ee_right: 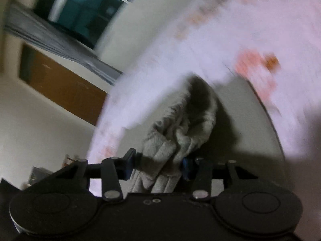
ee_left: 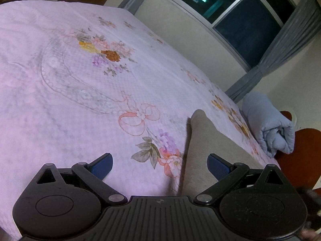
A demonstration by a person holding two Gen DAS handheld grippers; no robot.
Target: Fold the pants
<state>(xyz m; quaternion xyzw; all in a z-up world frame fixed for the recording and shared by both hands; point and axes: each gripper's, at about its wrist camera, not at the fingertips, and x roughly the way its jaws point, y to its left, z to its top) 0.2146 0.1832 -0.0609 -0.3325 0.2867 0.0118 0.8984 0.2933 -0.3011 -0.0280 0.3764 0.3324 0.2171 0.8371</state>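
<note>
Right gripper (ee_right: 158, 165): blue pads closed onto a bunched fold of the grey fleece pants (ee_right: 176, 138), cloth pinched between both fingers and gathered into thick ridges just ahead of them; the rest of the garment trails away onto the bed (ee_right: 260, 20), with a dark opening in the fabric at the far end. Right view is heavily motion-blurred, so bed detail there is mush. Left gripper (ee_left: 160, 165): fingers spread wide, nothing between the pads, hanging low over the bedspread. Its right-hand finger (ee_left: 217, 165) sits over a flat beige-grey strip of the pants (ee_left: 208, 140) that runs from under the gripper body up to a rounded end; whether it touches the cloth I can't tell. Left-hand finger (ee_left: 102, 165) is over bare floral bedspread (ee_left: 60, 100). Past the pants, at the bed's edge, a rolled light-blue quilt (ee_left: 268, 124) lies against red-brown furniture (ee_left: 297, 160). Dark window (ee_left: 240, 10) with grey curtains (ee_left: 280, 46) behind.
</note>
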